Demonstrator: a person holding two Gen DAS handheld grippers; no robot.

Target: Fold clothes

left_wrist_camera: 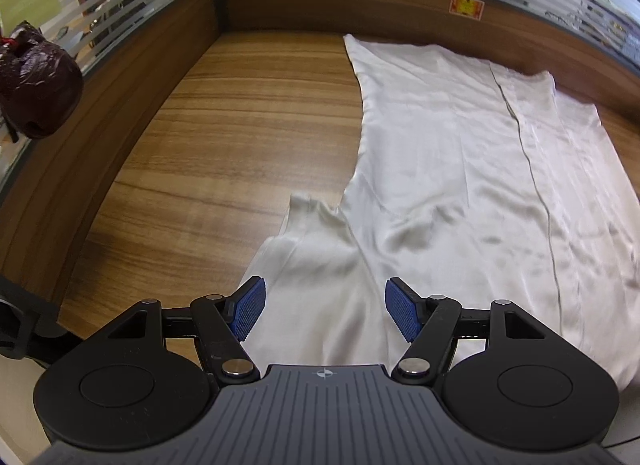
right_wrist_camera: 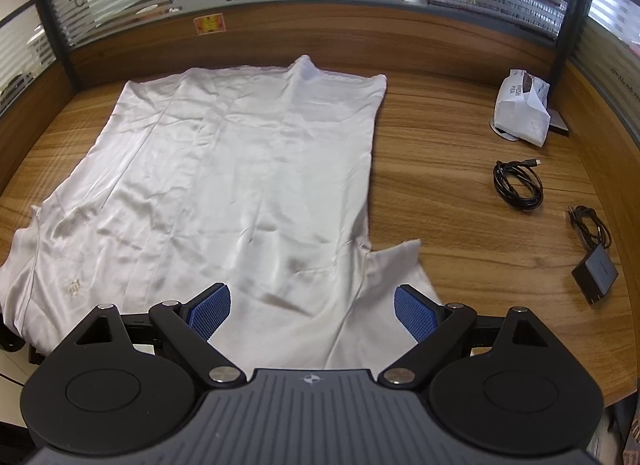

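Both tongs hang with jaws spread wide and empty, the left gripper point(left_wrist_camera: 325, 315) and right gripper point(right_wrist_camera: 312, 315) above the near end of a white shirt point(right_wrist_camera: 240, 169) spread flat across the wooden desk point(right_wrist_camera: 460, 205).

I record the garment point(right_wrist_camera: 240, 169) as pale cloth with a satin sheen, smooth but lightly creased. I note the desk point(left_wrist_camera: 248, 121) is wood-grain, brown, with a low gloss. The left gripper point(left_wrist_camera: 325, 311) and right gripper point(right_wrist_camera: 312, 313) show matt black plastic bodies, bright metal pivot pins and blue pads point(right_wrist_camera: 210, 311) with a fine rough grid texture. At far right I see a white crinkled paper bag point(right_wrist_camera: 520, 113), a glossy black coiled cable point(right_wrist_camera: 518, 185) and a matt dark charger point(right_wrist_camera: 595, 274).
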